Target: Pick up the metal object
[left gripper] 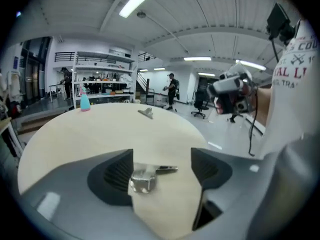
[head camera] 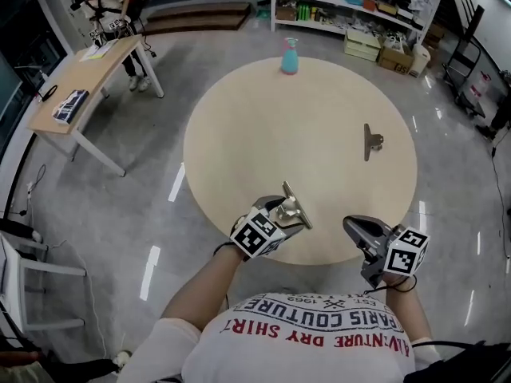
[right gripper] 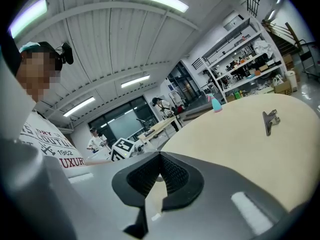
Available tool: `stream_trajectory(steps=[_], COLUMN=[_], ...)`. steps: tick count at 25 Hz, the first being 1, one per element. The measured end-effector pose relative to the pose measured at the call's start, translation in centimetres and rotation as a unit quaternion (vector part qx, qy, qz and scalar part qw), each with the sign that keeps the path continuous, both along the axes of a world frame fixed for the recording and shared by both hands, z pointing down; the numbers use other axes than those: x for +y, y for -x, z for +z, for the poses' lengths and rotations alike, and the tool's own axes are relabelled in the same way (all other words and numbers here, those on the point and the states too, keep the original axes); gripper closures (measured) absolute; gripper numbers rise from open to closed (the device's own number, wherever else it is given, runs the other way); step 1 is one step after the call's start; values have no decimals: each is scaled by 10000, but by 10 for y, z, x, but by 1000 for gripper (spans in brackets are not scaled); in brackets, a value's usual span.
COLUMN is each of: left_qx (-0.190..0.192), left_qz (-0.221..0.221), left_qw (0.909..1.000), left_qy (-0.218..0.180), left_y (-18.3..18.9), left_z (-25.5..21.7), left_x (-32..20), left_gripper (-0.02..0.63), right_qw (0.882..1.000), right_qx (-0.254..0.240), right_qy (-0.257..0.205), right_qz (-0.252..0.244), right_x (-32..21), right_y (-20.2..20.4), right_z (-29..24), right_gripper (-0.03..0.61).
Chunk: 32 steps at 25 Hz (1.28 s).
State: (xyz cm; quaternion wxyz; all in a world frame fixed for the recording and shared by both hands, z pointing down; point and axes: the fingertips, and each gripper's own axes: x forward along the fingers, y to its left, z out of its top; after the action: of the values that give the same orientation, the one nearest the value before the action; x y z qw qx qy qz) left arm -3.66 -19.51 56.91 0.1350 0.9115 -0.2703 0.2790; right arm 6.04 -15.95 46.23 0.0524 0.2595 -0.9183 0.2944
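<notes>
Metal object (left gripper: 145, 176): shiny silver clip, blocky bright body, thin flat handle sticking out sideways, at near edge of round table (head camera: 263, 134) | left gripper (left gripper: 162, 170): jaws wide apart, object between them beside one pad, not clamped | right gripper (right gripper: 161, 174): jaws closed together, empty, at table's near edge | second clip (head camera: 371, 140): farther in on table

The left gripper (left gripper: 162, 168) has its jaws wide apart, and a metal object (left gripper: 145, 176) sits between them, close against one jaw. Farther away on the round desk (left gripper: 75, 134) are a second metal clip (left gripper: 146, 113) and a blue bottle (left gripper: 85, 102).
</notes>
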Motion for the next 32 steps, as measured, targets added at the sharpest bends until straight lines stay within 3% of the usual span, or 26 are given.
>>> stream_trajectory(steps=[7, 16, 19, 26, 29, 32], left_qx=[-1081, -1526, -1531, -1492, -1133, -429], left_qz=[257, 349, 316, 443, 222, -92], left_qw=[9926, 9853, 9854, 9859, 9928, 9989], left_qy=[492, 679, 670, 621, 334, -145], left_y=[-1, 6, 4, 7, 7, 2], left_z=[80, 114, 114, 111, 85, 25], left_x=[-33, -40, -41, -41, -38, -35], left_gripper=[256, 291, 331, 336, 336, 336], right_qw=[9992, 9982, 9981, 9980, 9979, 9978], right_qx=[-195, -261, -273, -251, -238, -241], right_qy=[163, 277, 294, 336, 350, 333], right_qz=[302, 467, 471, 470, 486, 528], right_x=[-8, -13, -15, -14, -11, -11], right_y=[-30, -45, -46, -44, -45, -50], right_z=[16, 27, 30, 33, 32, 31], right_gripper=[578, 578, 578, 578, 578, 578])
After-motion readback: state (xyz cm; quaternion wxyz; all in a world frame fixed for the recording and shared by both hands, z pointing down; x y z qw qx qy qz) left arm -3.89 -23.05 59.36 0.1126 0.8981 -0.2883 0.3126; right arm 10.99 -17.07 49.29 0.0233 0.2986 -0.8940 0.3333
